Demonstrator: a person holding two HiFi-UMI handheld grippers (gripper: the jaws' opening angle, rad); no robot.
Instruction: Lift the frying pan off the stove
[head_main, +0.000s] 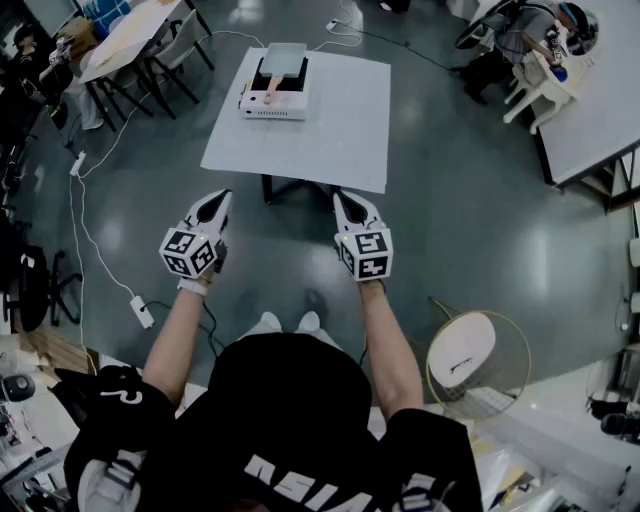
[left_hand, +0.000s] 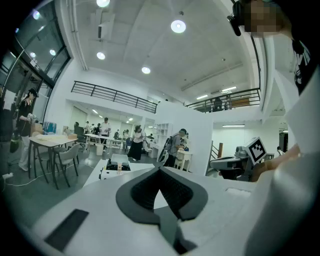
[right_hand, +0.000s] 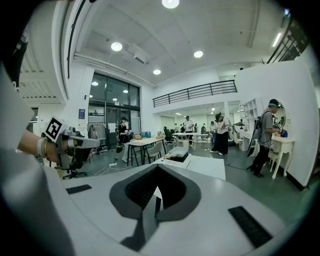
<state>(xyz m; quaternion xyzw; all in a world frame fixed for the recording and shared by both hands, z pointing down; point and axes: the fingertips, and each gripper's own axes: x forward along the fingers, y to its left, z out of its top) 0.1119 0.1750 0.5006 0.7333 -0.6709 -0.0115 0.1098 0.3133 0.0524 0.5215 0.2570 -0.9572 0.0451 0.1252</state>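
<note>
A grey square frying pan (head_main: 283, 57) sits on a white portable stove (head_main: 272, 104) at the far left of a white table (head_main: 340, 130), its pale handle pointing toward me. Both grippers hover over the floor short of the table's near edge, well apart from the pan. My left gripper (head_main: 223, 195) is shut and empty, and so is my right gripper (head_main: 338, 197). In the left gripper view the shut left gripper (left_hand: 160, 170) points past the stove (left_hand: 114, 168). From the right gripper view, the shut right gripper (right_hand: 158, 167) faces the stove (right_hand: 177, 156) farther off.
Grey floor lies between me and the table. A white cable and power strip (head_main: 142, 312) run along the floor at left. A round wire-framed stool (head_main: 478, 352) stands at my right. Tables with chairs (head_main: 165, 50) and several people fill the room's edges.
</note>
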